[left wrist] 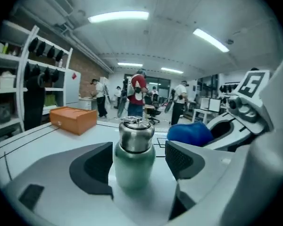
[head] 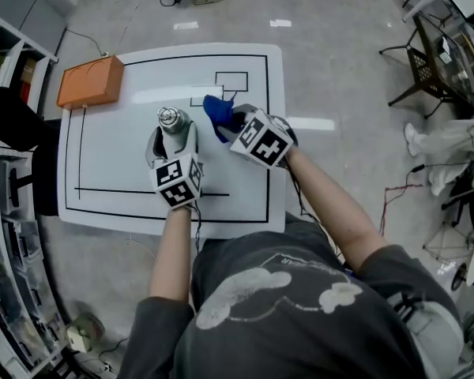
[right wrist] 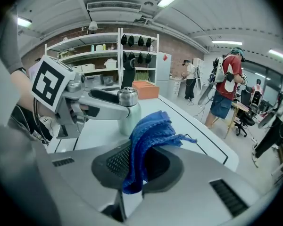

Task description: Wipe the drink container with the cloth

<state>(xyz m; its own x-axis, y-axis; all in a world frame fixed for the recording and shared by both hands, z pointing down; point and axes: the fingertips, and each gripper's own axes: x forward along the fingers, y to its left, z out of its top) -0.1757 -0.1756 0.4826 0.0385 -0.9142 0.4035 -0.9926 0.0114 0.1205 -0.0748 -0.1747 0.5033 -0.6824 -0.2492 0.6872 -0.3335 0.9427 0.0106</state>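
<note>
The bottle [left wrist: 135, 149] stands upright on the bench [head: 110, 164], between the spread jaws of the left gripper [left wrist: 136, 166]. A clear gap shows at the right-hand pad, and nothing grips the bottle. The right gripper [right wrist: 137, 166] has its jaws pinched on the blue cloth [right wrist: 153, 128]. The cloth's free folds stick up near the bottle, and whether they touch it cannot be told.
</note>
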